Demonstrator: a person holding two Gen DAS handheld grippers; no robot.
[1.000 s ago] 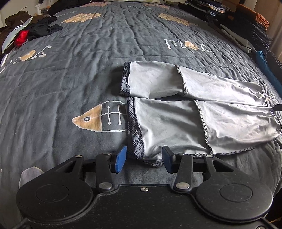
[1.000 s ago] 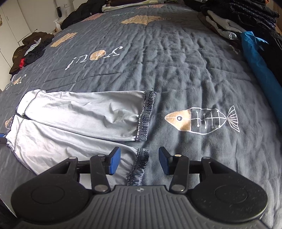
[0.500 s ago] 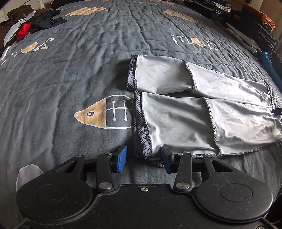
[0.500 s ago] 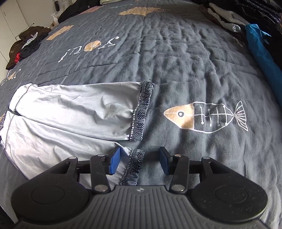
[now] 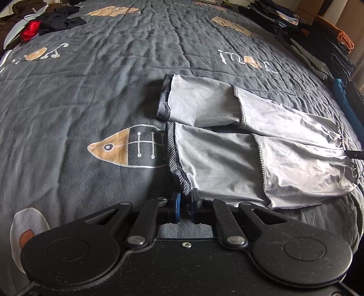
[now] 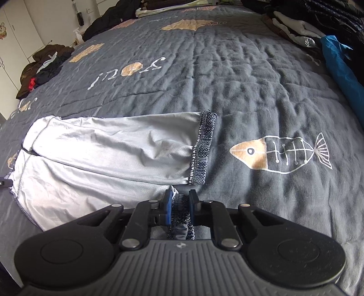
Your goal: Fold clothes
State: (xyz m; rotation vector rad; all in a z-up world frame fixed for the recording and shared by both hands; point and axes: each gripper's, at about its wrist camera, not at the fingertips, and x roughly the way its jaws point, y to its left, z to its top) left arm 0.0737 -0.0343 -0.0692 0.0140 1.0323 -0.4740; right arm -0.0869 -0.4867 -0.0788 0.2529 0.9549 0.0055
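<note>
Blue pads of the left hand-held gripper (image 5: 184,201) have just been closing and now pinch the dotted cuff at one end of the near grey sleeve (image 5: 238,164). The right hand-held gripper (image 6: 179,200) has likewise just been closing and clamps the dotted cuff (image 6: 180,214) at that sleeve's other end. A second grey sleeve (image 6: 118,145) lies just beyond the first, alongside it, flat on the dark grey bed cover (image 6: 238,75) with its fish print (image 6: 279,153). Stacks of folded clothes (image 6: 307,25) and a blue garment (image 6: 341,70) line the cover's right edge; dark clothes (image 5: 52,20) are heaped at the far left corner.
</note>
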